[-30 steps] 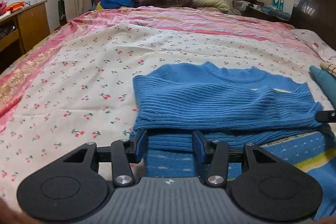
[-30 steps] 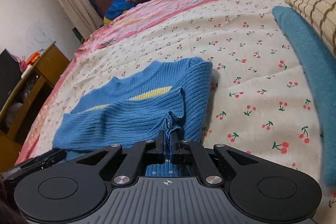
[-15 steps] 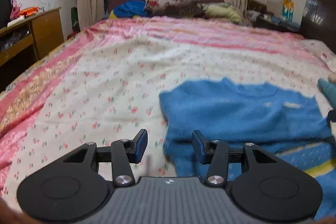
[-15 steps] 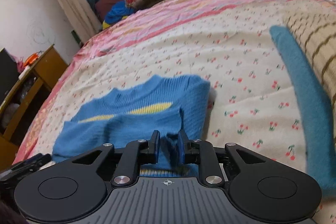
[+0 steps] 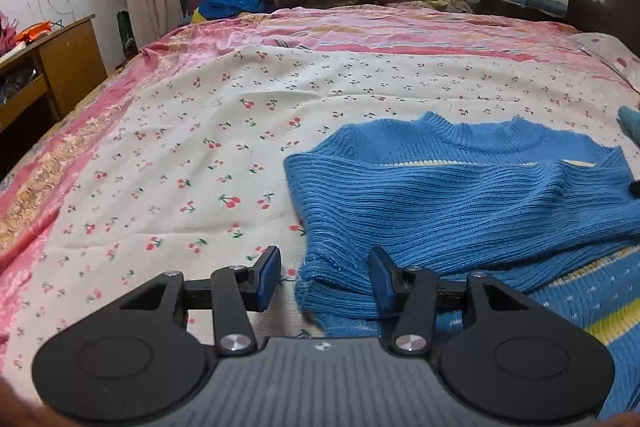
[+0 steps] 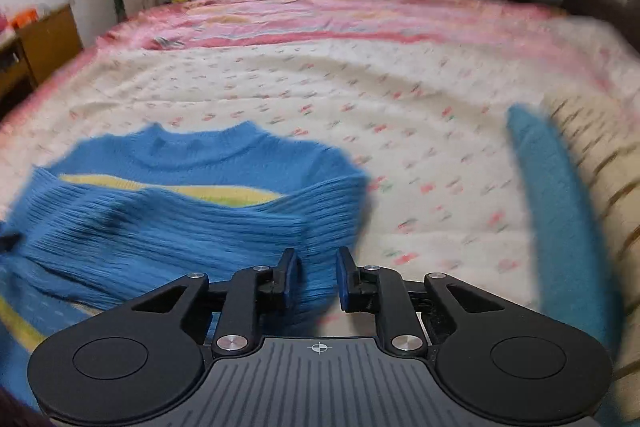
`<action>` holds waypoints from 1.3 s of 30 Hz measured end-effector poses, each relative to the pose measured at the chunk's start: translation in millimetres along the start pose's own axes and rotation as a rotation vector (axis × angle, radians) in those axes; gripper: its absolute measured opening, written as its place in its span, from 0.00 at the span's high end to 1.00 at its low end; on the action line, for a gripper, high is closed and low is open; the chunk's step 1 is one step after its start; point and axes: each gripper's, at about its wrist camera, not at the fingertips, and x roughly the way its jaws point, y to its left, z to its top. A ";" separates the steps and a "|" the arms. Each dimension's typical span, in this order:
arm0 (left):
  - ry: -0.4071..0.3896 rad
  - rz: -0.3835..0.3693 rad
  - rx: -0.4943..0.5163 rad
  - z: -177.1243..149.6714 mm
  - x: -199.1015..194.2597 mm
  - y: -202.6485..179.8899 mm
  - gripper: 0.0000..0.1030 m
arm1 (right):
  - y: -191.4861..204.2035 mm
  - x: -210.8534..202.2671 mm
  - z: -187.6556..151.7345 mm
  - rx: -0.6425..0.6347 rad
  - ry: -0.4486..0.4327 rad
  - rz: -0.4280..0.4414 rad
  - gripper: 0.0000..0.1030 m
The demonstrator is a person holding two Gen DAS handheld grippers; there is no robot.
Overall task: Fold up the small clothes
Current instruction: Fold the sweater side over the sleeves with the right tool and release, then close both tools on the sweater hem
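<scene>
In the left wrist view your left tool [image 5: 323, 277] is spread, its pads clear of the blue sweater [image 5: 460, 195] lying on the bed [image 5: 200, 147]. It looks soft and floppy; take the cuff edge.

In the right wrist view your right tool [image 6: 313, 283] has just been opening, loose around the sweater's folded sleeve.

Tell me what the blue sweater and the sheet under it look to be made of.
Blue sweater: a ribbed knit, probably wool or acrylic yarn; matte, with fuzzy fibres along its edges. Cherry-print sheet: thin woven cloth, likely cotton; matte, with fine creases and a printed pattern.
</scene>
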 end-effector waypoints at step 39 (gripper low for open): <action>0.218 -0.178 -0.066 -127.1 -132.6 12.2 0.48 | -21.9 -138.0 -147.9 0.044 0.244 0.212 0.76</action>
